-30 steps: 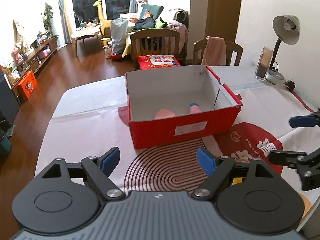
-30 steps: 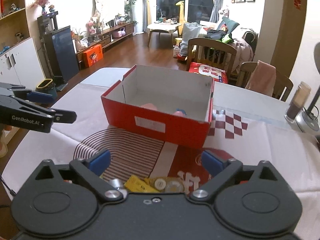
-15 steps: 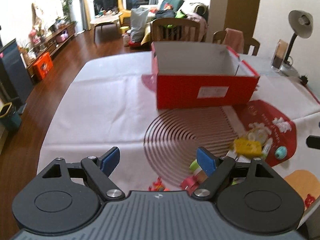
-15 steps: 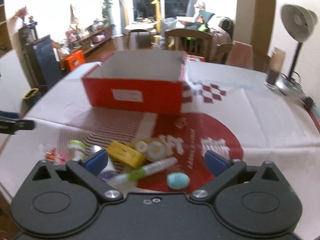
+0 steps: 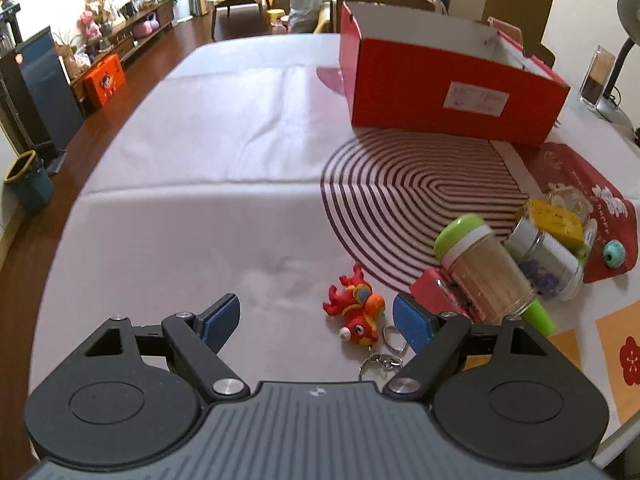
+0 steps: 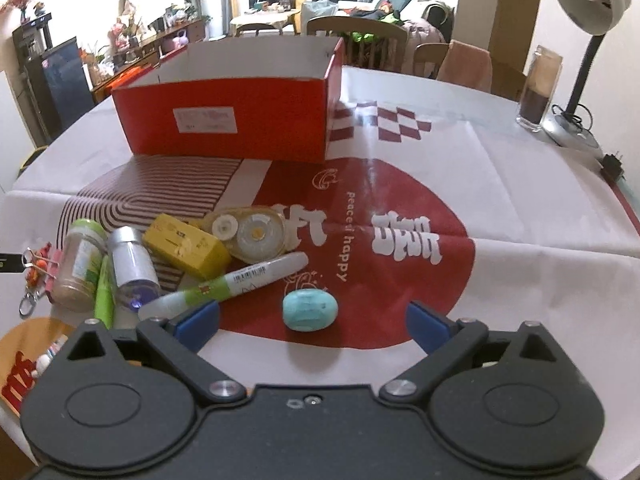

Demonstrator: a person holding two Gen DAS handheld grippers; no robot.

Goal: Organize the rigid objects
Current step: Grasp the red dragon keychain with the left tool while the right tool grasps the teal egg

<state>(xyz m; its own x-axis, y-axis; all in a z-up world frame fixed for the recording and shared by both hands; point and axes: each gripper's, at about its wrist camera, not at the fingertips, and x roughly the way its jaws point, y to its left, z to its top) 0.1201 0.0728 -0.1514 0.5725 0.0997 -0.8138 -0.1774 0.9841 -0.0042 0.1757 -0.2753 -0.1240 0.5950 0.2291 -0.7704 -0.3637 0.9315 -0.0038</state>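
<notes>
A red open box (image 5: 448,76) stands at the far side of the table; it also shows in the right wrist view (image 6: 228,108). My left gripper (image 5: 316,320) is open low over the cloth, with a red dragon keychain (image 5: 356,308) between its fingers. My right gripper (image 6: 312,322) is open and empty, with a teal egg-shaped object (image 6: 310,309) just in front between its fingers. To its left lie a white-green marker (image 6: 232,280), a yellow block (image 6: 186,248), a tape dispenser (image 6: 250,234), a green-lidded jar (image 6: 80,266) and a silver-lidded jar (image 6: 130,268).
A desk lamp (image 6: 588,40) and a dark glass container (image 6: 538,88) stand at the table's far right. Chairs (image 6: 360,46) stand behind the table. A pink item (image 5: 436,292) lies under the green-lidded jar. The table's left edge drops to wood floor (image 5: 60,184).
Both grippers have pulled back from the box and lowered toward the near pile of objects. The box now looks farther away and its inside is hidden. Both stay open.
</notes>
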